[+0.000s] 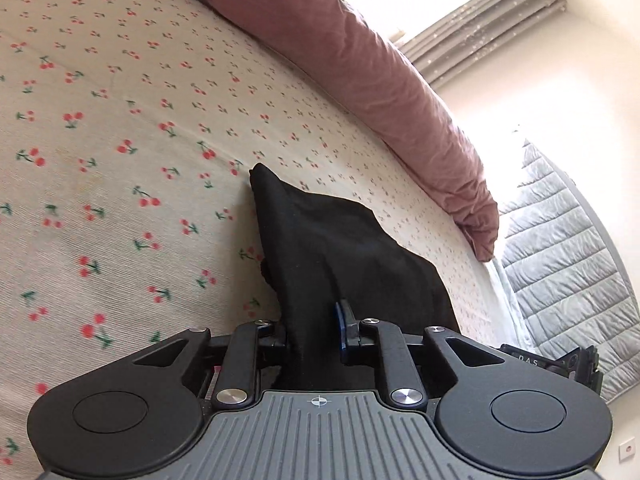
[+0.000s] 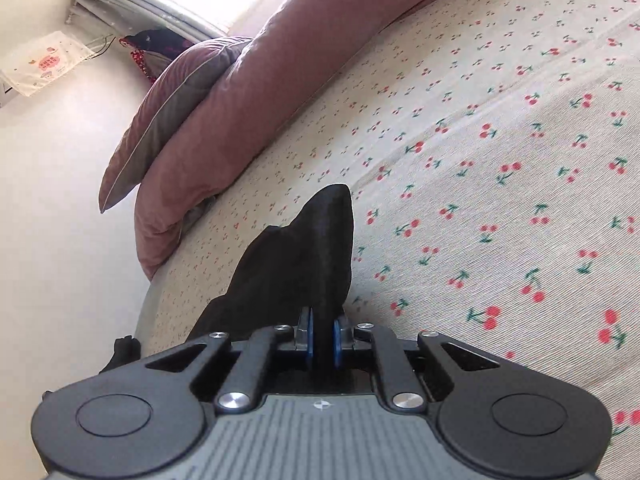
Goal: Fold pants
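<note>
The black pants (image 1: 336, 248) hang bunched from my left gripper (image 1: 314, 336), which is shut on the cloth above the cherry-print bed sheet (image 1: 120, 140). In the right wrist view the same black pants (image 2: 304, 256) stick up in a peak from my right gripper (image 2: 323, 340), whose blue pads (image 2: 339, 340) are shut on a fold of the cloth. Both grippers hold the pants lifted off the sheet (image 2: 500, 200). The rest of the pants is hidden behind the grippers.
A pink duvet (image 1: 380, 80) lies rolled along the far side of the bed, also in the right wrist view (image 2: 248, 92). A grey quilted mattress edge (image 1: 568, 248) shows at the right. A window with a grey curtain (image 1: 480, 28) is behind.
</note>
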Motion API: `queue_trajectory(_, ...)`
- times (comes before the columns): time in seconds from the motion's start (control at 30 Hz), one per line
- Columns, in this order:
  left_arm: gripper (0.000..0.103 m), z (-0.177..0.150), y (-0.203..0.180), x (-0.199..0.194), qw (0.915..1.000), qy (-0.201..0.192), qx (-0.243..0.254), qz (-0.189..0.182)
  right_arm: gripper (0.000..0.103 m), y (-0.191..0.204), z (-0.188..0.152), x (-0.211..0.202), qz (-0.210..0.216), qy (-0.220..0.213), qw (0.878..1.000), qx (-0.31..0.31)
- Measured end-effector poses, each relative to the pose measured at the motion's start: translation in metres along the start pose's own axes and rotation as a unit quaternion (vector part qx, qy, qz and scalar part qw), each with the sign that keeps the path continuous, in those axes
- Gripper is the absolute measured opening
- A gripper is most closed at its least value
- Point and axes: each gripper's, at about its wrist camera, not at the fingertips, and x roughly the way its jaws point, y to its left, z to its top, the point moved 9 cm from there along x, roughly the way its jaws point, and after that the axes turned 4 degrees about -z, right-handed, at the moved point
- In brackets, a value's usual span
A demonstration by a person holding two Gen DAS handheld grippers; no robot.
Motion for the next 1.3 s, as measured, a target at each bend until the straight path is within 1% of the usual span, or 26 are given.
queue_trajectory(0.07,0.016,-0.004,-0.009,0.013,1.0,-0.002,0.005,-0.003,0.011,-0.013,0.007,-0.007,-0.009,-0.011,1.0,-0.004)
queue_trajectory(0.13,0.016,-0.006,-0.019,0.023,0.9999,-0.007,0.01,-0.008,0.011,-0.027,0.015,-0.014,-0.009,-0.026,1.0,-0.005)
queue_trajectory(0.23,0.015,0.0,-0.033,0.035,0.9994,-0.022,0.022,-0.012,0.011,-0.041,0.027,-0.015,-0.007,-0.049,0.999,0.009)
queue_trajectory(0.3,0.014,0.007,-0.042,0.043,0.9987,-0.041,0.026,-0.018,0.01,-0.04,0.041,-0.015,-0.004,-0.066,0.998,0.007)
queue_trajectory(0.37,0.014,0.017,-0.047,0.047,0.9974,-0.06,0.026,-0.029,0.011,-0.034,0.058,-0.019,0.006,-0.094,0.995,-0.013)
queue_trajectory(0.43,0.014,0.03,-0.053,0.053,0.9946,-0.09,0.037,-0.036,0.011,-0.031,0.077,-0.021,0.025,-0.116,0.993,-0.023)
queue_trajectory(0.47,0.015,0.034,-0.053,0.055,0.9935,-0.099,0.04,-0.038,0.011,-0.029,0.084,-0.018,0.033,-0.125,0.991,-0.03)
queue_trajectory(0.5,0.018,0.039,-0.052,0.059,0.9928,-0.106,0.042,-0.038,0.012,-0.029,0.09,-0.015,0.032,-0.132,0.99,-0.04)
queue_trajectory(0.53,0.021,0.041,-0.048,0.064,0.9928,-0.108,0.046,-0.023,0.021,-0.029,0.094,-0.01,0.021,-0.137,0.989,-0.052)
queue_trajectory(0.57,0.022,0.042,-0.044,0.068,0.9931,-0.107,0.048,-0.005,0.028,-0.031,0.096,-0.005,0.002,-0.141,0.988,-0.064)
queue_trajectory(0.6,0.027,0.043,-0.039,0.071,0.9928,-0.107,0.053,0.014,0.038,-0.037,0.097,0.0,-0.026,-0.147,0.986,-0.075)
queue_trajectory(0.63,0.031,0.043,-0.039,0.079,0.9905,-0.115,0.064,0.042,0.047,-0.042,0.096,0.004,-0.051,-0.15,0.984,-0.087)
queue_trajectory(0.67,0.044,0.044,-0.037,0.078,0.9885,-0.12,0.073,0.056,0.048,-0.048,0.096,0.007,-0.065,-0.149,0.982,-0.094)
queue_trajectory(0.7,0.049,0.046,-0.035,0.075,0.9865,-0.125,0.08,0.068,0.048,-0.055,0.096,0.007,-0.074,-0.144,0.982,-0.097)
queue_trajectory(0.8,0.049,0.053,-0.043,0.057,0.9783,-0.144,0.108,0.102,0.048,-0.057,0.097,0.003,-0.084,-0.137,0.982,-0.1)
queue_trajectory(0.87,0.049,0.052,-0.06,0.044,0.9736,-0.154,0.138,0.098,0.048,-0.046,0.095,-0.008,-0.082,-0.147,0.979,-0.118)
queue_trajectory(0.97,0.049,0.036,-0.09,0.037,0.9708,-0.143,0.18,0.07,0.048,-0.023,0.083,-0.015,-0.07,-0.152,0.973,-0.158)
queue_trajectory(1.03,0.049,0.018,-0.105,0.04,0.9676,-0.124,0.214,0.051,0.048,-0.008,0.067,-0.014,-0.057,-0.139,0.971,-0.186)
queue_trajectory(1.07,0.049,0.006,-0.112,0.044,0.9646,-0.108,0.236,0.048,0.048,-0.001,0.054,-0.012,-0.051,-0.125,0.969,-0.205)
queue_trajectory(1.13,0.049,-0.019,-0.115,0.056,0.9556,-0.066,0.281,0.062,0.047,0.007,0.032,-0.004,-0.057,-0.1,0.963,-0.244)
queue_trajectory(1.17,0.049,-0.027,-0.113,0.061,0.9514,-0.047,0.296,0.071,0.047,0.009,0.022,-0.001,-0.064,-0.09,0.957,-0.267)
queue_trajectory(1.2,0.049,-0.038,-0.107,0.066,0.9454,-0.026,0.314,0.086,0.046,0.01,0.012,0.001,-0.075,-0.082,0.95,-0.293)
queue_trajectory(1.27,0.05,-0.049,-0.1,0.067,0.9311,-0.015,0.35,0.102,0.046,0.007,-0.006,0.004,-0.097,-0.06,0.932,-0.343)
queue_trajectory(1.3,0.051,-0.053,-0.099,0.064,0.9247,-0.012,0.365,0.109,0.045,0.006,-0.011,0.003,-0.103,-0.053,0.927,-0.357)
